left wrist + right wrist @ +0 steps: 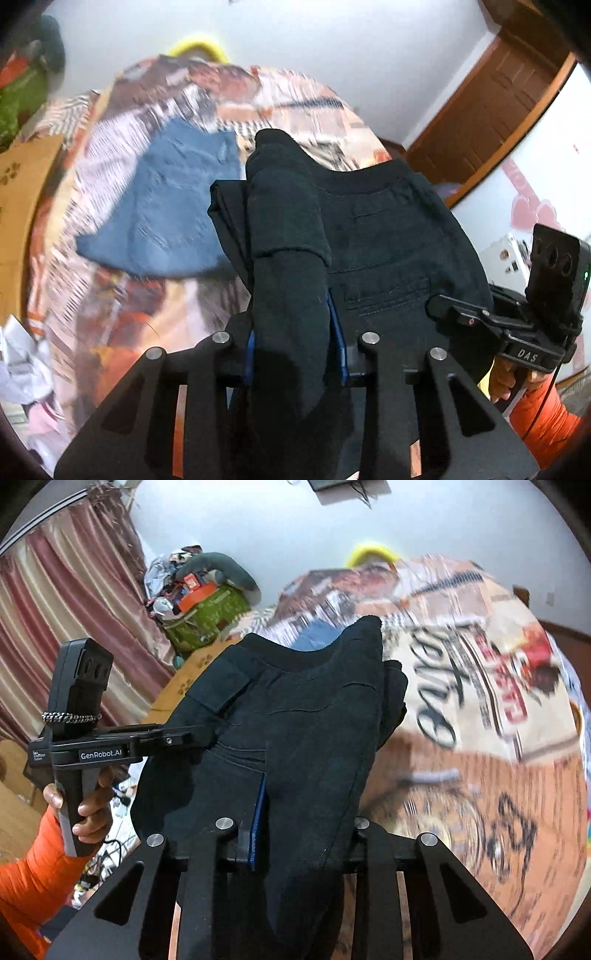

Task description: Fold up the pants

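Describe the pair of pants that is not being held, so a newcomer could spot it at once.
Start at the bed with the busy orange printed bedspread. The blue jeans lie folded flat on it, beyond the black pants. Only they are blue and untouched; the black pair hangs between both grippers.

Bed (pixel 122 295), patterned cover; folded blue jeans (pixel 173 199), apparently, lying on it.

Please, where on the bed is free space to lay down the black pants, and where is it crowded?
Free: the patterned bedcover to the right of the black pants, over the large lettering, lies bare. In the left wrist view, a strip below the blue jeans is also bare. Crowded: the jeans fill the middle, and clutter lies beyond the bed's left edge.
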The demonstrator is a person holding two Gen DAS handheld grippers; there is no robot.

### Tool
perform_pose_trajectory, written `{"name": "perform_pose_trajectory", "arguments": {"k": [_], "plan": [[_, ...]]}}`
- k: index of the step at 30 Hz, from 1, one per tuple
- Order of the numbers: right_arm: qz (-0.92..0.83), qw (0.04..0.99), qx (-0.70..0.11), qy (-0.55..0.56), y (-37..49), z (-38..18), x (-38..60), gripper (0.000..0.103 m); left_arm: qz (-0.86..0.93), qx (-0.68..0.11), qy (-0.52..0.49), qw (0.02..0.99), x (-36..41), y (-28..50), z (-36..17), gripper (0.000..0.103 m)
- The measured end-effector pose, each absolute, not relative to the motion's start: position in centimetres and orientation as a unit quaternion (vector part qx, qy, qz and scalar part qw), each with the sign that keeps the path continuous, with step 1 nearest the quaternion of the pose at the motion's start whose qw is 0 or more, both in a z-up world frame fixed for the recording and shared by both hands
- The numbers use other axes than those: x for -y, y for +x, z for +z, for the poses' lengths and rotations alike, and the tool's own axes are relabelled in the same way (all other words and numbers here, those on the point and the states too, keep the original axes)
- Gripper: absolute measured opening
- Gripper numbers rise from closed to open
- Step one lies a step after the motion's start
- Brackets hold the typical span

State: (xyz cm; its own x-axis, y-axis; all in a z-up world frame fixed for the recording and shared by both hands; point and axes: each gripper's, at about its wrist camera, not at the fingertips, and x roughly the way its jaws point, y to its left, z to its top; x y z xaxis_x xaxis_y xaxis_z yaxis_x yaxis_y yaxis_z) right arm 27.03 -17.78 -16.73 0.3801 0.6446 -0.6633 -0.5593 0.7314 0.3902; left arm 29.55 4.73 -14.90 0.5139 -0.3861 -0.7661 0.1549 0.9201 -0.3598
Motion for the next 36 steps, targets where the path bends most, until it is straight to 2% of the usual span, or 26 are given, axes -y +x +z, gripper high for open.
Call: {"name": "perform_pose_trajectory", "arguments": {"k": [8,16,22,33,36], "plan": [[0.382,0.838,-0.387,0.041,31.7,-14.8,12.8,0.024,-0.117,-0.445,-0.113,0.881,-9.8,34.0,-12.9,0.032],[0.392,0.843,-0.368,0.023,36.9,-15.5,7.7,0.024,-0.084,-0.439,-0.11,0.888,-15.0,40.5,-14.5,0.032],[0.39,0.846,-0.364,0.009,40.8,-17.6,4.6,0.024,-0.062,-0.44,-0.108,0.89,-17.6,45.1,-17.7,0.032],[0.367,0.827,-0.425,-0.013,45.9,-25.4,1.6,0.024,-0.033,-0.497,-0.1,0.861,-18.7,50.9,-28.6,0.032],[0.355,0.82,-0.449,-0.024,45.9,-27.3,1.6,0.025,-0.019,-0.49,-0.081,0.868,-18.1,50.6,-29.7,0.039]]}}
